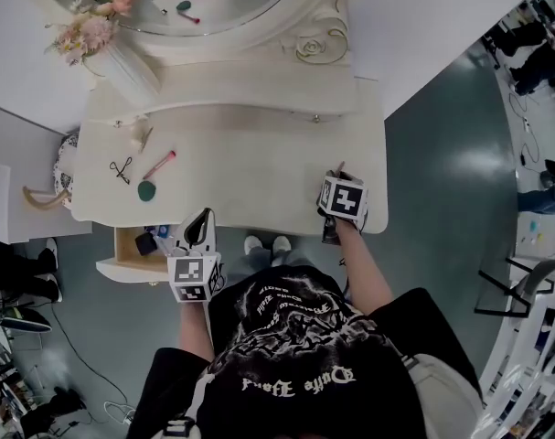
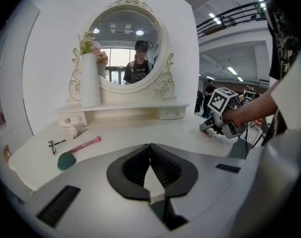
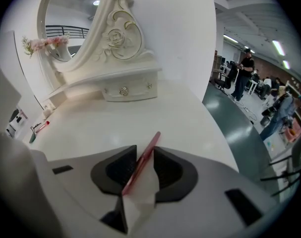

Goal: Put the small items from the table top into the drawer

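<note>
1. Head view: right gripper (image 1: 337, 176) sits over the near right edge of the table (image 1: 259, 172), with the open drawer (image 1: 126, 250) well apart at near left, so we carry low and level across.
2. Left gripper view: left gripper (image 2: 150, 155) is clenched with nothing in it; we keep it off the drawer mouth.
3. Right gripper view: jaws grasp the red stick (image 3: 140, 165) slantwise; we hold firm.

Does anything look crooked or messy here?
The red pencil sits slanted in the right gripper, crossing its jaws at an angle instead of straight. The drawer at the table's left front stands open. Nothing looks spilled or broken.
</note>
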Motion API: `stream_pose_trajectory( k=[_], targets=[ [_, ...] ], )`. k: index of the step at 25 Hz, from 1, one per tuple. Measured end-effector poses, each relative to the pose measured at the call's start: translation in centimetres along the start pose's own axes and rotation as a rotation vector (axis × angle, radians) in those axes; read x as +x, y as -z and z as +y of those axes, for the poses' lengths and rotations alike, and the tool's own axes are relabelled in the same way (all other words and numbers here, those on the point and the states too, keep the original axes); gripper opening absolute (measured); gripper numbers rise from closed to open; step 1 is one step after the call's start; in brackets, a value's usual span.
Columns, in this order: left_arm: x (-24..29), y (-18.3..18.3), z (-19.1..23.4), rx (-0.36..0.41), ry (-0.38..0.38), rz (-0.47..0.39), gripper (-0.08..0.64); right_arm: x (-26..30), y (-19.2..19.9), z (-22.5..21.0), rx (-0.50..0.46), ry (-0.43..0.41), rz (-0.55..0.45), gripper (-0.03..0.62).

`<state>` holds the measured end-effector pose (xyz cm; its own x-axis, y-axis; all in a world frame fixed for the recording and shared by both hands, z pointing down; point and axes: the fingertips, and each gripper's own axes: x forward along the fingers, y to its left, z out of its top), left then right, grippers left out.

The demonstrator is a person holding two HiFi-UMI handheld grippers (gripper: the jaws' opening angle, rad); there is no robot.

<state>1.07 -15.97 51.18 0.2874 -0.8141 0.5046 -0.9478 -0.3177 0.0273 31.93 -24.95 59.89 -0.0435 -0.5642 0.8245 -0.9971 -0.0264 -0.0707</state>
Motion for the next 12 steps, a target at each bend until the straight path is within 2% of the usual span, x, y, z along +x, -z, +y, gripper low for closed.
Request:
stream_pose_trajectory(
  k=[12],
  targets=[
    [-0.22,0.28,-0.01,-0.018,-0.003,-0.004,0.015,-0.12,0.00,-0.90,0.006,0.031,-0.010,0.052]
  ],
)
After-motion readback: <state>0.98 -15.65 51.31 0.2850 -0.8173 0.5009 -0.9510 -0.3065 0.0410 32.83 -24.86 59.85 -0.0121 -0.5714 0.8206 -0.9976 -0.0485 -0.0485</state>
